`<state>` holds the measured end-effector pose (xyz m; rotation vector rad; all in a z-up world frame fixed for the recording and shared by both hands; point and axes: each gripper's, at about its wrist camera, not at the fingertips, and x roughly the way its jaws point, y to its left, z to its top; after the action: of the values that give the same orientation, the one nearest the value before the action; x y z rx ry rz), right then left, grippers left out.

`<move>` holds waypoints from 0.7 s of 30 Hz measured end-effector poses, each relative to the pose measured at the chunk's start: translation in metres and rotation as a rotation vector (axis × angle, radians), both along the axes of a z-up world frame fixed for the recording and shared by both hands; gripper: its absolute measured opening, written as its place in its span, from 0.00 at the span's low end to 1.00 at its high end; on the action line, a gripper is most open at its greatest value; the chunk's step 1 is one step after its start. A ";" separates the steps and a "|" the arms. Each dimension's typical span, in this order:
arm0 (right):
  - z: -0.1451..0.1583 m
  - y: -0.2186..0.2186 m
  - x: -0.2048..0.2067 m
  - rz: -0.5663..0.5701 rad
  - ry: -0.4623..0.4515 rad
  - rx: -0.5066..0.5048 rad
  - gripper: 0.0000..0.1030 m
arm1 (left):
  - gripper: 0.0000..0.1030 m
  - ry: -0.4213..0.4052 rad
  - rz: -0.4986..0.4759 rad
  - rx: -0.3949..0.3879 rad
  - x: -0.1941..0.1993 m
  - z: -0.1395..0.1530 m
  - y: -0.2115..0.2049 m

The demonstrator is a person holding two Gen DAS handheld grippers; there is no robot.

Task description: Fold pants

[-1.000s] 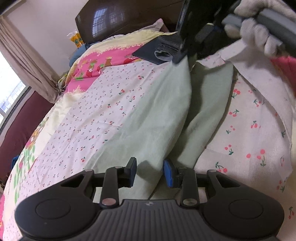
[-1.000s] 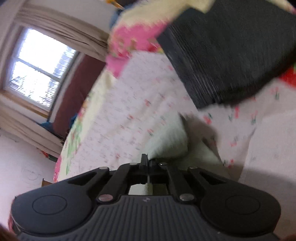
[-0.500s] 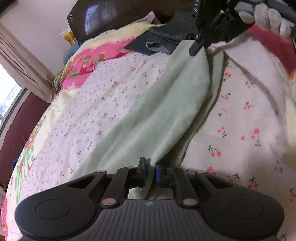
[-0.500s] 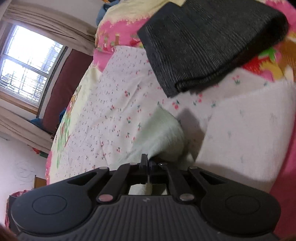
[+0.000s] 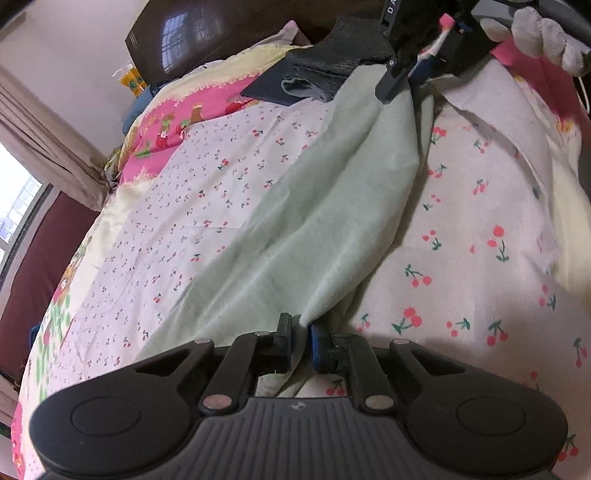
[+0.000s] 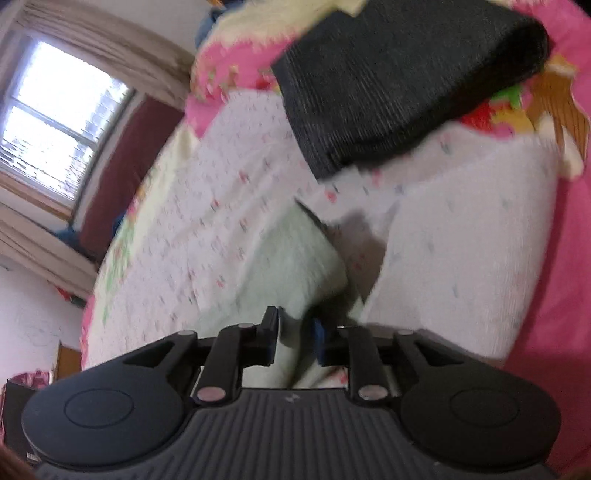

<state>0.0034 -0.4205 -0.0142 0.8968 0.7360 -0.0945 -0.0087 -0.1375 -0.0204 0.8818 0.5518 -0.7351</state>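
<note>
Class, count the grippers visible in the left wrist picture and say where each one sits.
2. The left gripper lies along the bottom edge, with the green pants between its jaws. The right gripper is at the top right, at the pants' far end. None seems hidden.

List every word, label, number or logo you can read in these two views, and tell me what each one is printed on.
"DA": white letters on the black plastic housing at the top edge of the left wrist view, beside the white-gloved hand; anything further is cut off.
Yellow packet by the dark headboard: print too small to read.
Small emblem on the ribbed grey gripper base: no readable letters.
Right wrist view: blurred, no text.
</note>
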 end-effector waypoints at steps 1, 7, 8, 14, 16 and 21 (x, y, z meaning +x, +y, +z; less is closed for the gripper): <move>0.008 0.002 0.002 0.007 -0.022 -0.009 0.03 | 0.29 -0.005 0.001 -0.002 0.002 0.003 0.001; 0.066 0.011 0.008 0.049 -0.240 -0.009 0.03 | 0.29 -0.044 0.041 -0.056 0.010 0.025 0.010; 0.072 0.012 0.007 0.053 -0.256 -0.019 0.03 | 0.29 -0.047 0.045 -0.064 0.010 0.028 0.012; 0.027 0.011 -0.009 0.052 -0.004 -0.047 0.03 | 0.29 -0.015 0.036 -0.059 0.004 0.018 0.014; 0.004 0.006 -0.015 0.017 0.093 -0.057 0.05 | 0.29 0.011 0.026 -0.044 0.002 0.011 0.012; -0.011 0.000 -0.018 -0.001 0.118 0.001 0.10 | 0.31 0.025 0.013 -0.018 -0.003 0.003 0.008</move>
<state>-0.0141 -0.4204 -0.0251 0.8983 0.8458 -0.1484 -0.0120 -0.1292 -0.0177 0.8521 0.5718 -0.7390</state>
